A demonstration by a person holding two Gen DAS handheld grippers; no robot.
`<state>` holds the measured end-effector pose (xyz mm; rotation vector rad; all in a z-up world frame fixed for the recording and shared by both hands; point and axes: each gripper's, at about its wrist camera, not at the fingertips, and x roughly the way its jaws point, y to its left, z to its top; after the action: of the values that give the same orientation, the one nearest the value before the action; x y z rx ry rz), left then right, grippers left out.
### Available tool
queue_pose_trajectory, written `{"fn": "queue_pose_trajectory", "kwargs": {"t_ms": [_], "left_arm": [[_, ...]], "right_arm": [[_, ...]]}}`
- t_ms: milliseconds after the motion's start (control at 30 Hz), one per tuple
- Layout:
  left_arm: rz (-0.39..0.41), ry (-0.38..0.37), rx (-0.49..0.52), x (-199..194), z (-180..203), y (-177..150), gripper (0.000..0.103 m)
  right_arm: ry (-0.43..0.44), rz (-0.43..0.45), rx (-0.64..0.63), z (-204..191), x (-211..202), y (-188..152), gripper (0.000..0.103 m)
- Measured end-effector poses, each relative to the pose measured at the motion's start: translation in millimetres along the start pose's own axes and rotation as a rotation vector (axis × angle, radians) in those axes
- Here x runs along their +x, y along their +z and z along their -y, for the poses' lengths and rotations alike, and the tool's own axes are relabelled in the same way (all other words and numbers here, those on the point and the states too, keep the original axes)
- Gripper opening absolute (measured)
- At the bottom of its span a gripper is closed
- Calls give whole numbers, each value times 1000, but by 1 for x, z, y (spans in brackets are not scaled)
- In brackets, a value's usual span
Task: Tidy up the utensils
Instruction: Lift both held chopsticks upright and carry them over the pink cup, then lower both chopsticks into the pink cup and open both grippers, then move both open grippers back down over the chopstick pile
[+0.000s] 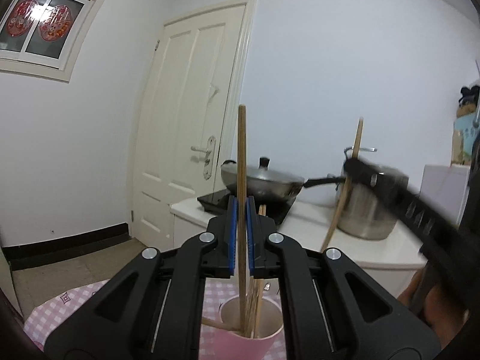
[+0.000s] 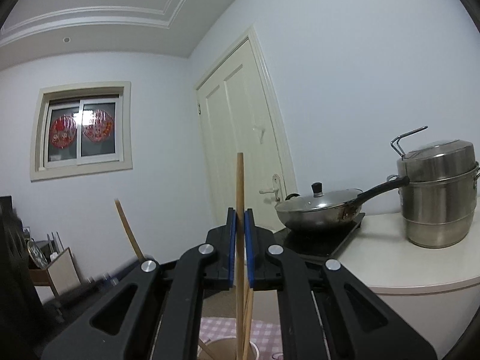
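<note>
My left gripper (image 1: 241, 207) is shut on a wooden chopstick (image 1: 241, 162) that stands upright, its lower end inside a pink cup (image 1: 255, 342) with several other chopsticks. My right gripper (image 2: 239, 219) is shut on another wooden chopstick (image 2: 239, 186), upright above the same cup (image 2: 253, 349). In the left wrist view the right gripper (image 1: 351, 165) shows blurred at the right, with its chopstick (image 1: 357, 141) slanting. In the right wrist view the left gripper's chopstick (image 2: 127, 228) leans at the left.
The cup stands on a pink checked tablecloth (image 1: 78, 297). Behind is a white counter (image 2: 390, 258) with a lidded wok (image 2: 318, 213) on an induction hob and a steel steamer pot (image 2: 438, 195). A white door (image 1: 192, 120) and a window (image 2: 81, 132) are beyond.
</note>
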<state>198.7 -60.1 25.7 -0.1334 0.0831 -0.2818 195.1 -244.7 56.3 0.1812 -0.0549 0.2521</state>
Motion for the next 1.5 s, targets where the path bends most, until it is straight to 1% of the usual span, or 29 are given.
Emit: {"fn": "queue_pose_trajectory", "kwargs": {"t_ms": [67,133,233,367,433,600,733,933,967,1000,1033,1067,1100,1200,1267,1400,1500], "left_arm": [[-13,1,3,3,-1,-5,6],[-32,0,9,6,-1,-9,6],[-58,-25,19,8,-1,-15,6],[-105,-49,13,13,0,-22,6],[-128,-51,19,16,1,-25,6],[-158,-50,23,15,1,-26,7],[-175,-51,16,14,0,-23,7],[-190,-43,-5,13,-3,-15,8],[-191,-45,-10,11,-3,-13,16],[-190,-48,-15,9,-4,-12,39],[-184,-47,-16,7,-4,-10,53],[-161,-44,-12,2,-4,-9,58],[-146,-44,5,-2,-2,-7,58],[-136,-33,32,-9,1,-2,58],[-128,-35,22,-14,0,4,58],[-111,-58,-29,-27,-9,16,58],[-96,-55,-31,-42,-15,21,58]], "right_arm": [[7,6,12,1,3,1,4],[9,-8,9,-1,6,-1,4],[5,-47,-21,-1,11,-18,4],[-2,-102,-6,5,13,-39,4],[-3,-130,-4,8,12,-48,4],[-1,-189,-9,7,10,-64,5],[9,-219,7,6,7,-66,7],[20,-241,18,2,1,-59,8],[20,-244,22,2,0,-58,8],[20,-244,25,1,-2,-56,10],[22,-245,26,1,-3,-55,15],[25,-248,29,0,-5,-53,19],[27,-247,32,0,-5,-52,20],[37,-252,37,-2,-11,-48,21],[35,-249,35,-4,-15,-46,23],[38,-243,37,-7,-21,-41,28],[42,-240,34,-9,-28,-38,29]]}}
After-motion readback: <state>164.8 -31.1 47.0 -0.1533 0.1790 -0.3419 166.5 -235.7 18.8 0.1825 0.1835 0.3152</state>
